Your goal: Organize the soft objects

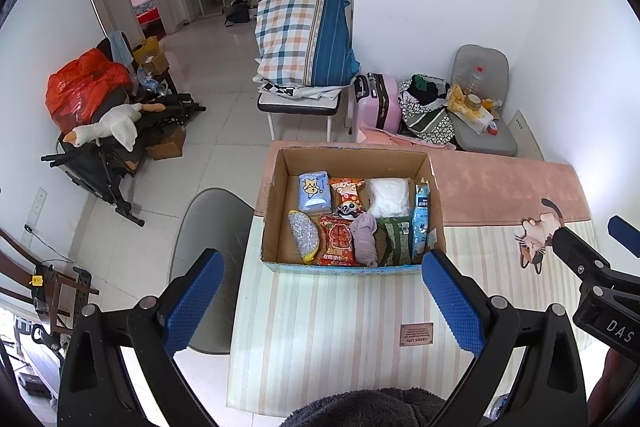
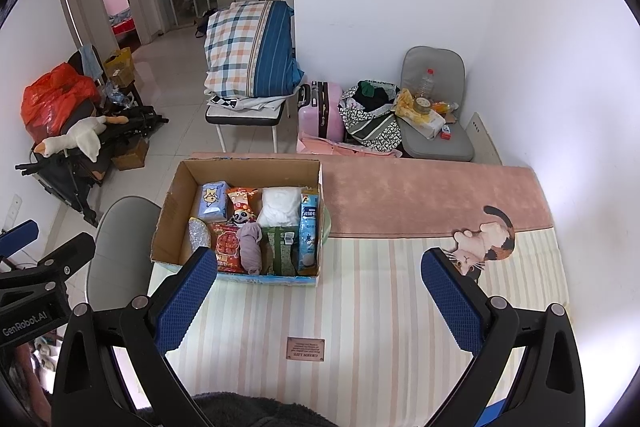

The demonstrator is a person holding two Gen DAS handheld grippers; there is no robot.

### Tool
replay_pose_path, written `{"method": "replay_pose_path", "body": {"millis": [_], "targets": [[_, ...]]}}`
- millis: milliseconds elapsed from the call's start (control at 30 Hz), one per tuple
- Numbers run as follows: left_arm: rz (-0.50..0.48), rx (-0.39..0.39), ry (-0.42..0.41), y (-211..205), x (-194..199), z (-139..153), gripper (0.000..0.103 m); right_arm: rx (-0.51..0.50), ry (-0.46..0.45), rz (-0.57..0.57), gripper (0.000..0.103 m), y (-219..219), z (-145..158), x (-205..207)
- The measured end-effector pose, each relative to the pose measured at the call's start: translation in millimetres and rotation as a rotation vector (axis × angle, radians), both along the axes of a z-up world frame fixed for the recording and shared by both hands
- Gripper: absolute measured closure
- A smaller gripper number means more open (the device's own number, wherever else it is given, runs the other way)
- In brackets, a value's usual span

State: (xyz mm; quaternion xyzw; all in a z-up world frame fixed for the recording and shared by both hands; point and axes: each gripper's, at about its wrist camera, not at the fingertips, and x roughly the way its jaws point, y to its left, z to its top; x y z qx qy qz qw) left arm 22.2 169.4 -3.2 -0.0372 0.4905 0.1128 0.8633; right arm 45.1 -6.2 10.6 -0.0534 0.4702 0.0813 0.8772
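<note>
The box point(image 1: 352, 211) sat on the striped mat point(image 1: 328, 327), toward the table's left side, its near wall facing both tongs. Inside lay the soft things in two rows: a blue tissue pack point(image 1: 315, 191), a white bundle point(image 1: 389, 195), a lilac cloth point(image 1: 365, 238), a silver scrubber point(image 1: 303, 235), a red packet point(image 1: 337, 240), a green packet point(image 1: 396, 241) and a tall blue pouch point(image 1: 421, 223) standing against the right wall.

The left tongs point(image 1: 320, 303) hung wide and empty, short of the box and above the mat. The right tongs point(image 2: 318, 301) were also wide and empty, over bare mat to the right of the box.

Everything looked already packed, so the step in hand was probably a last check or tidy. If a piece needed pulling, the lilac cloth was the easy one: it lay on top, and a pinch at its middle from straight above would likely spare the packets beside it.

The box walls stood high, so entry had to be from above, not across the rim. The box's left wall sat close to the table edge, with a chair point(image 1: 212, 267) below. To the right, the mat and the pink rug point(image 1: 500, 187) lay open as far as the cat figure point(image 2: 484, 243).
</note>
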Motion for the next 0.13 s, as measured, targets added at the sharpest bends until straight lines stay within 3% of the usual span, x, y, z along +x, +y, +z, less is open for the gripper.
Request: {"method": "replay_pose_path", "body": {"millis": [133], "targets": [[-0.002,-0.009,0.0,0.2,0.7,0.4,0.002,0.0,0.0,0.0,0.0,-0.9,0.2,-0.5]]}}
